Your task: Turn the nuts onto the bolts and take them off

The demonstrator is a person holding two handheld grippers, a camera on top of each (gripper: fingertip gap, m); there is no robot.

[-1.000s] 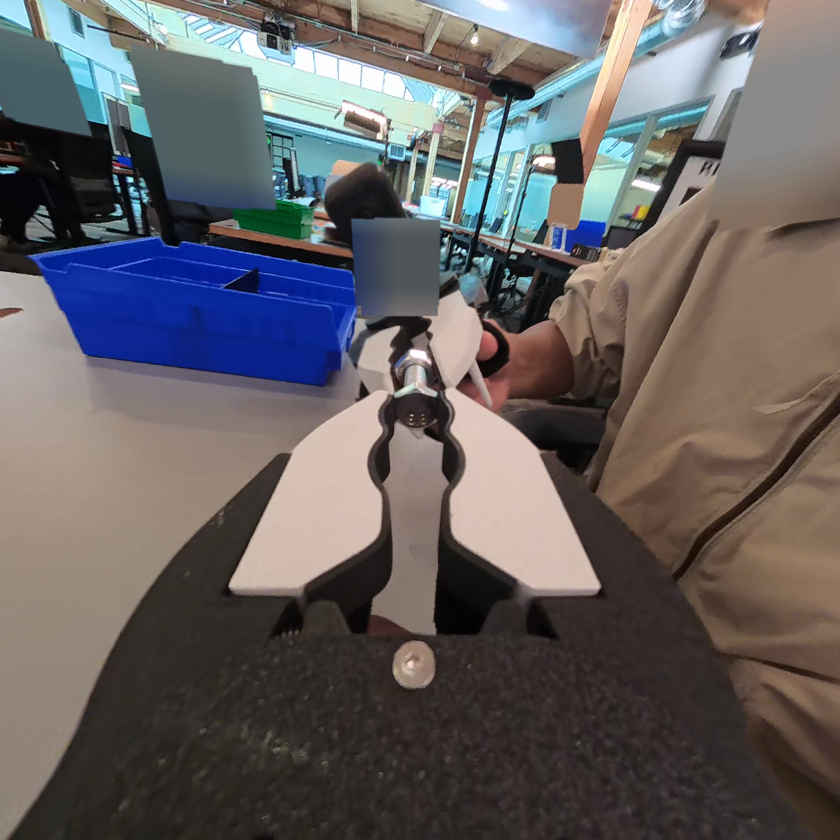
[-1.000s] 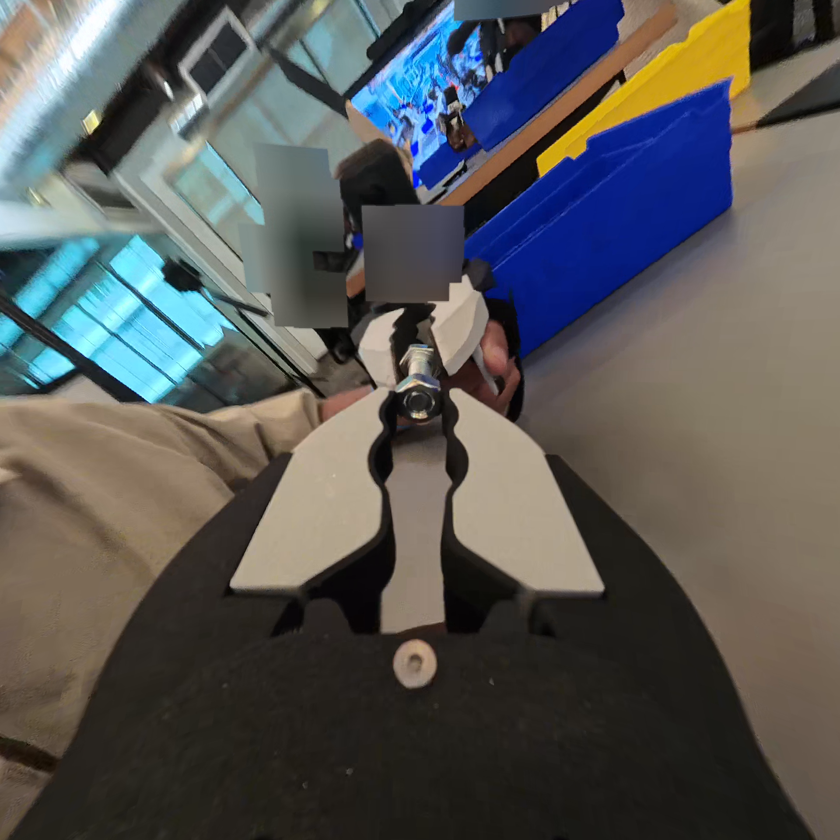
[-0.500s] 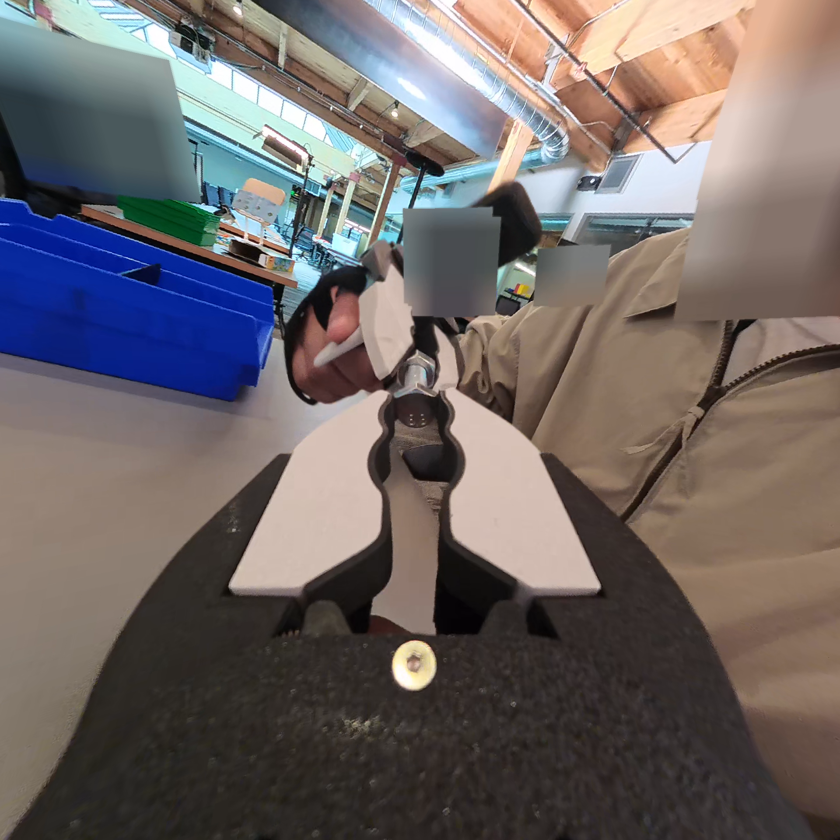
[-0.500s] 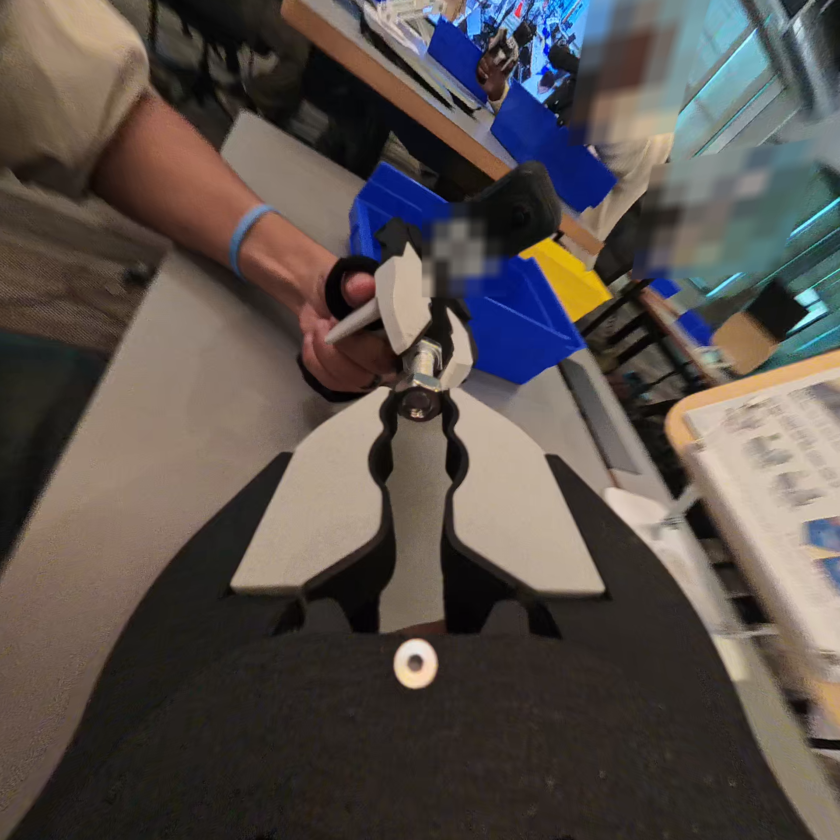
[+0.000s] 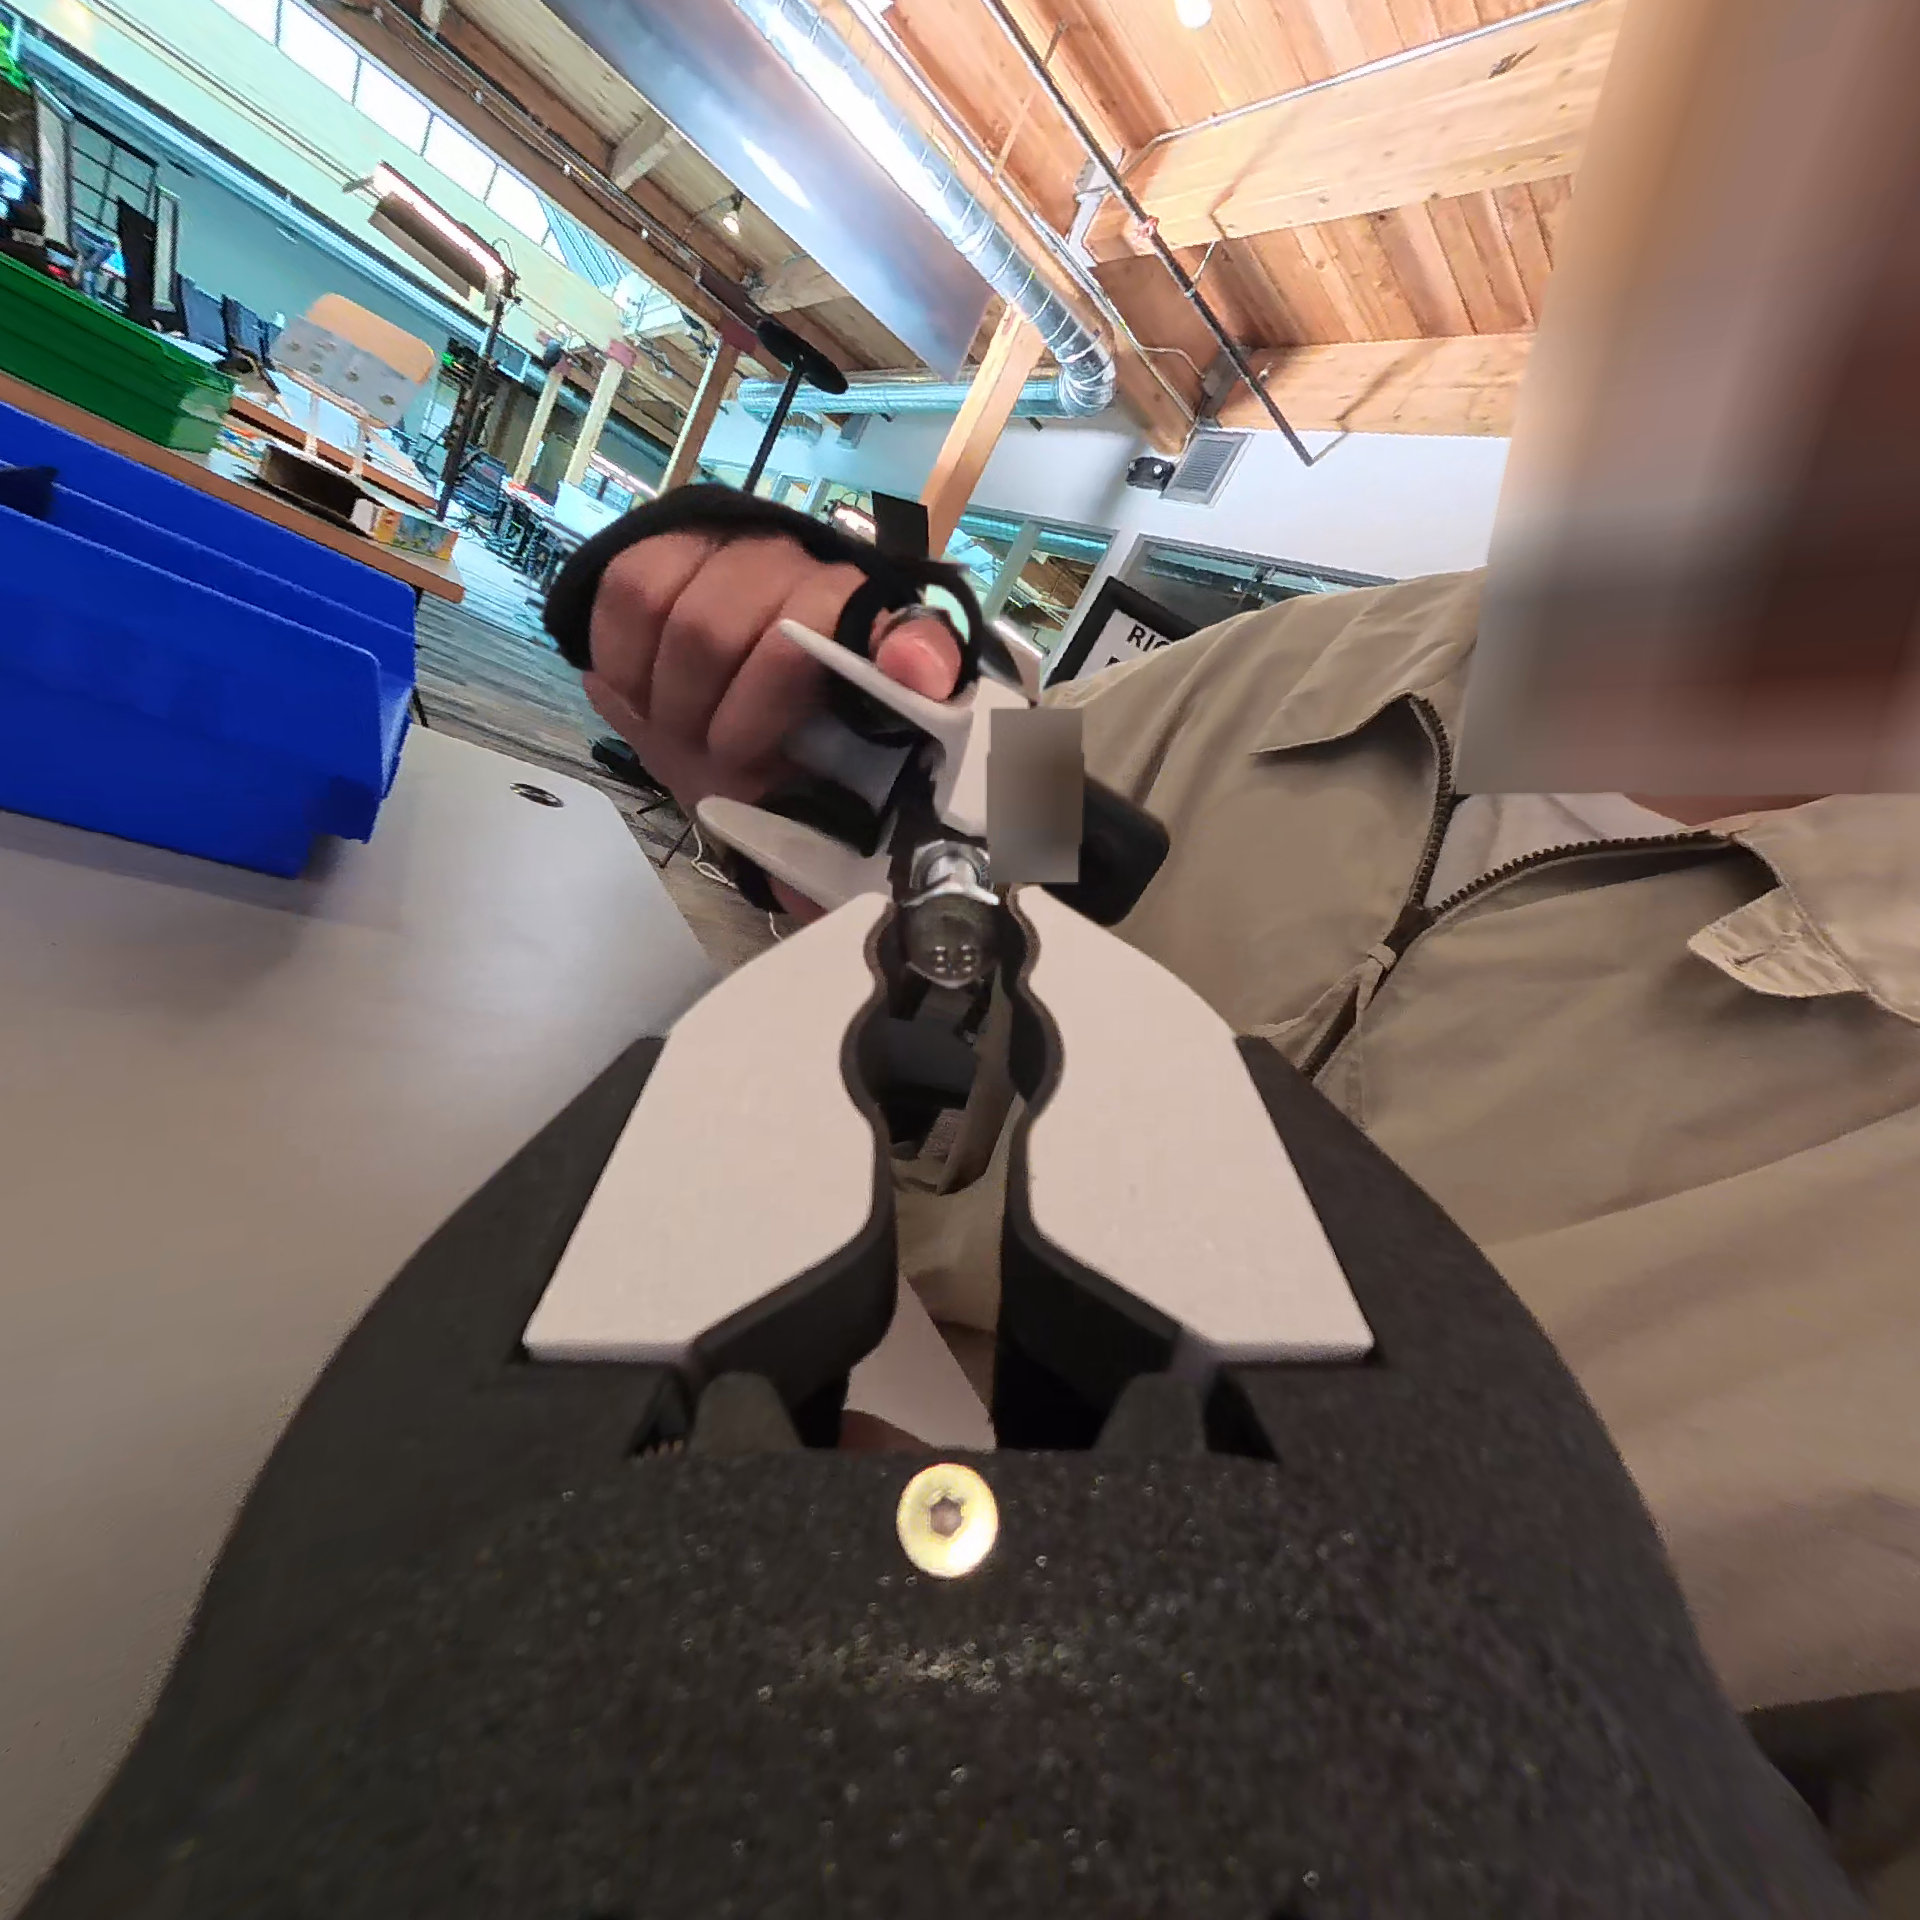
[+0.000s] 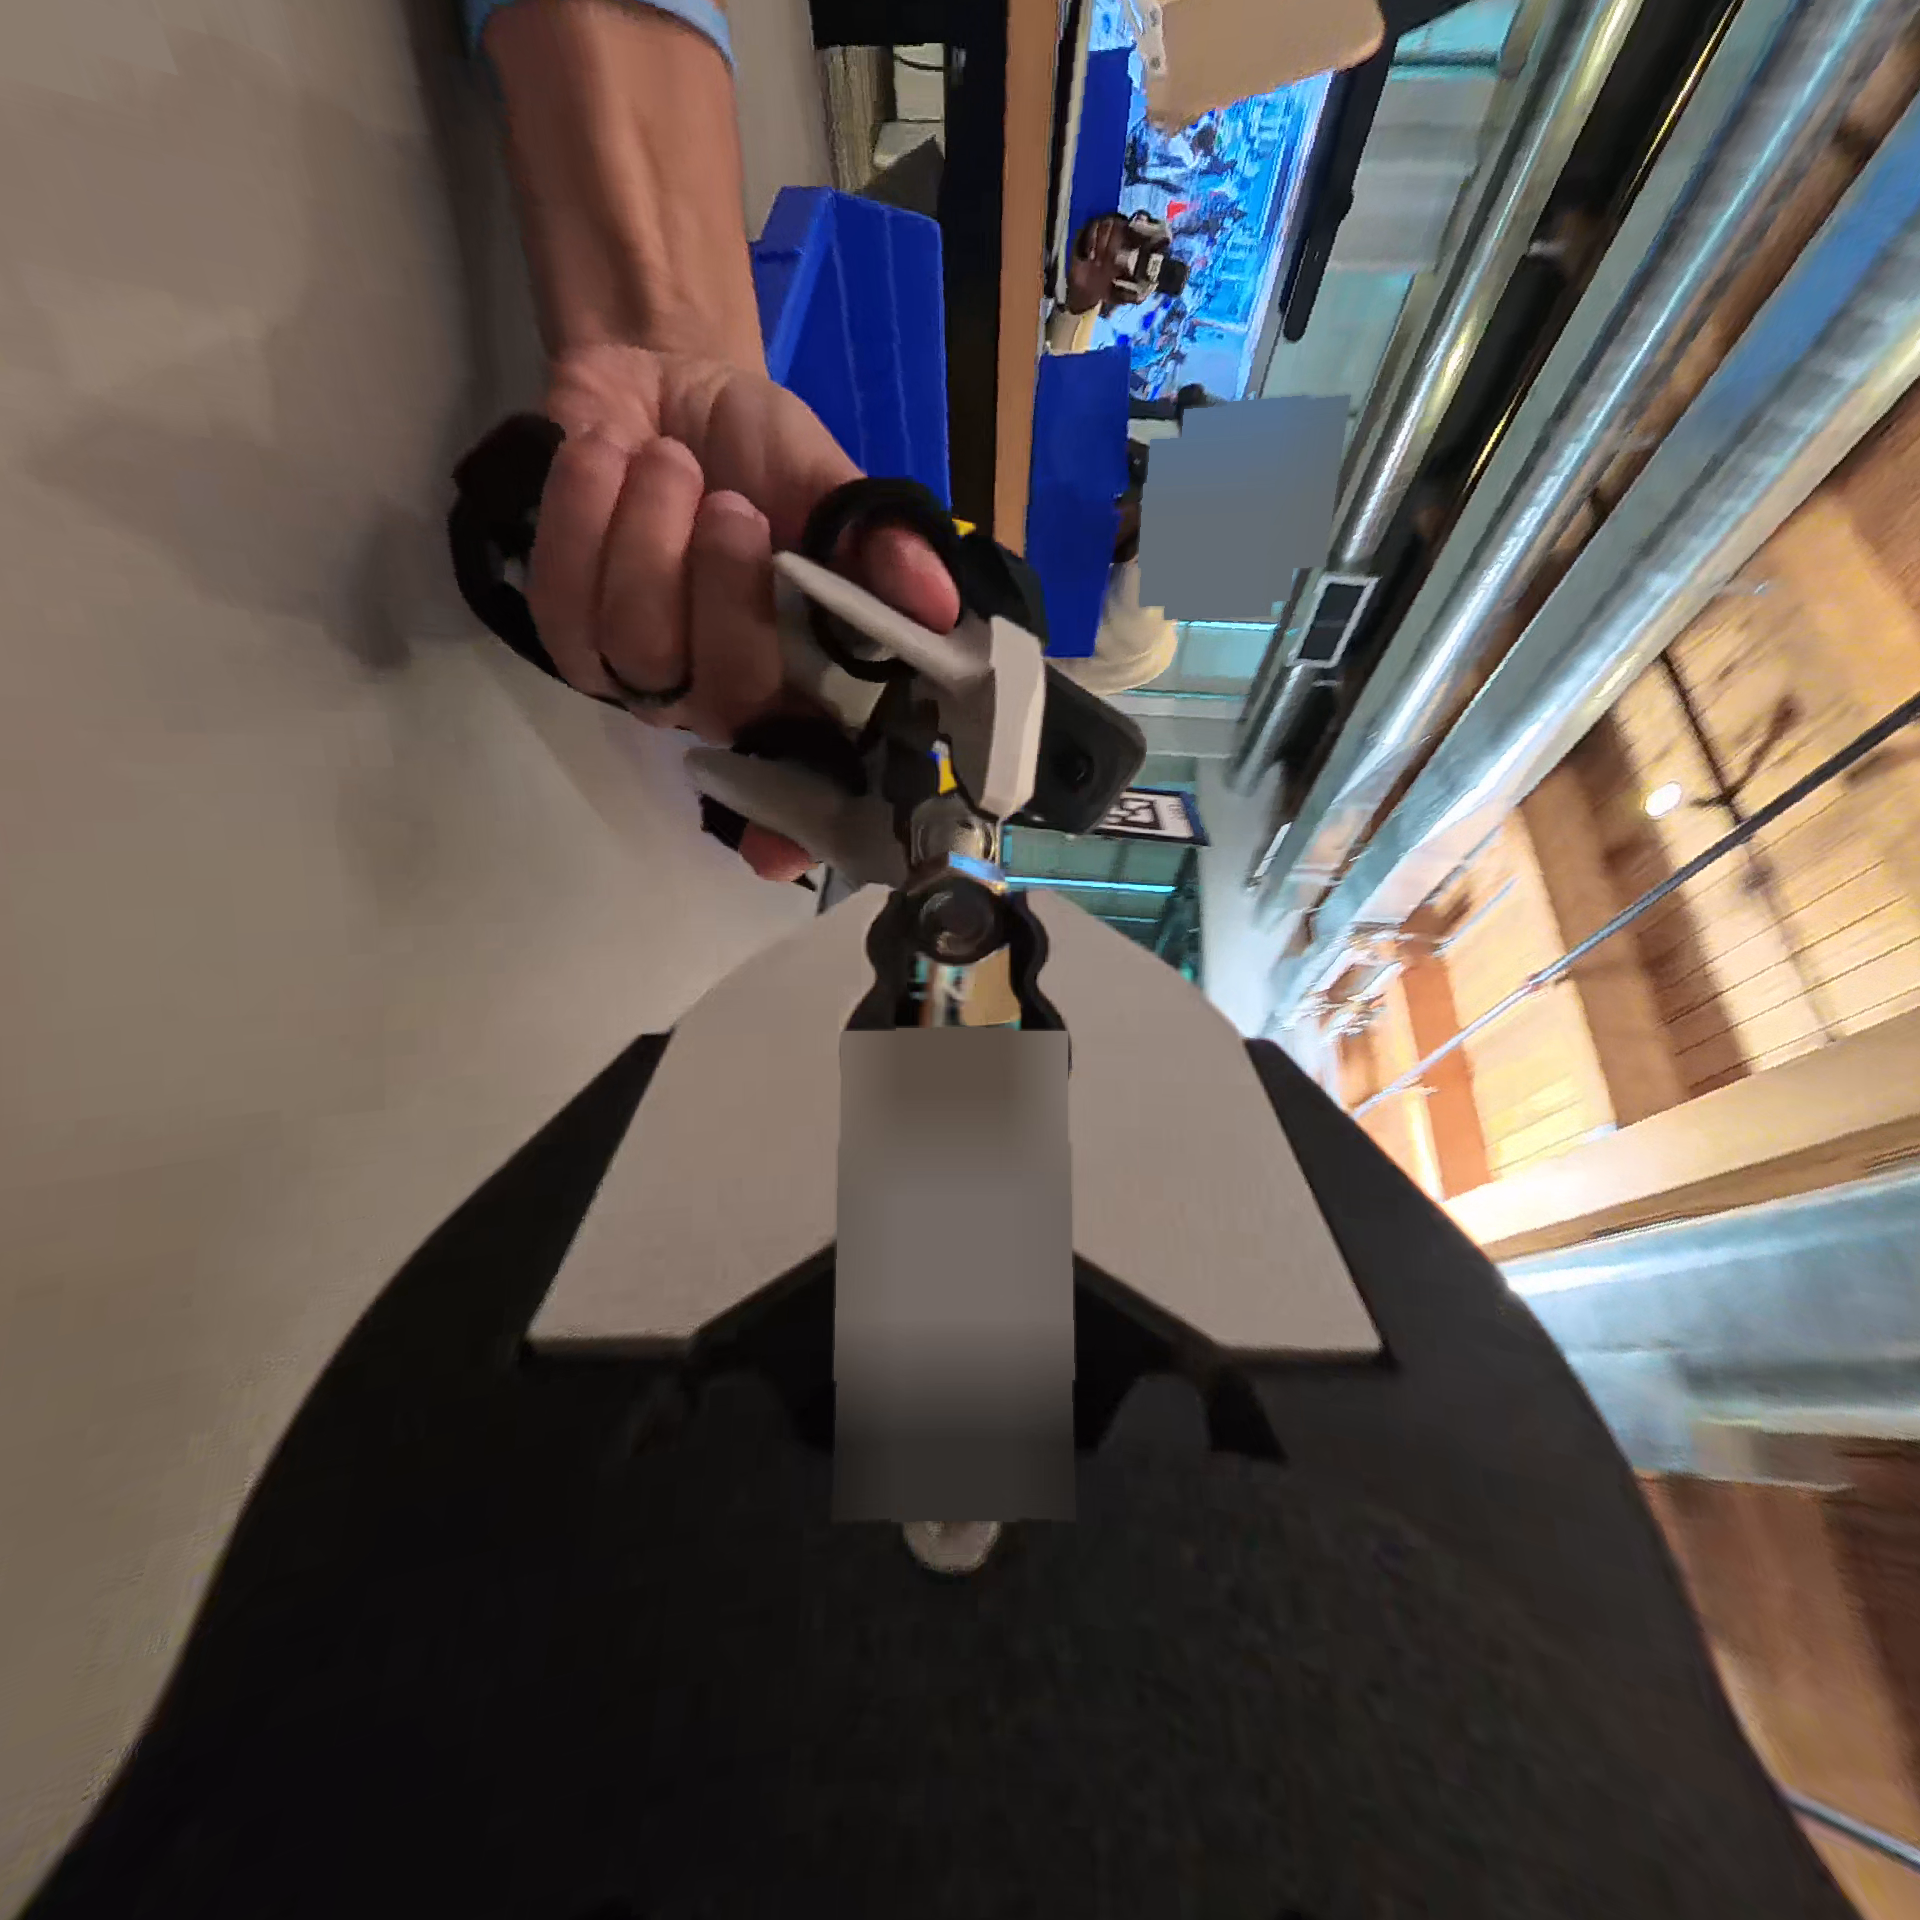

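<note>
A steel bolt with a nut on it is held in the air between my two grippers, which face each other tip to tip. In the left wrist view my left gripper (image 5: pixel 951 925) is shut on the bolt's head (image 5: pixel 951 948), with the nut (image 5: pixel 951 885) just beyond it. The right gripper (image 5: pixel 925 831) and the hand holding it are behind. In the right wrist view my right gripper (image 6: pixel 951 920) is shut on the nut (image 6: pixel 954 883), with the bolt's end (image 6: pixel 951 925) showing in it. The left gripper (image 6: pixel 940 821) grips the far end.
A grey table (image 5: pixel 312 1039) lies below and to the left, with a blue bin (image 5: pixel 187 665) at its far left. The person's beige jacket (image 5: pixel 1507 1091) fills the right. In the right wrist view the table (image 6: pixel 208 831) stands sideways, with blue bins (image 6: pixel 862 312) behind.
The right gripper has rolled far round the bolt's axis, so its view has turned sideways. The left gripper has tilted upward and swung right. Both stay shut on the bolt and nut.
</note>
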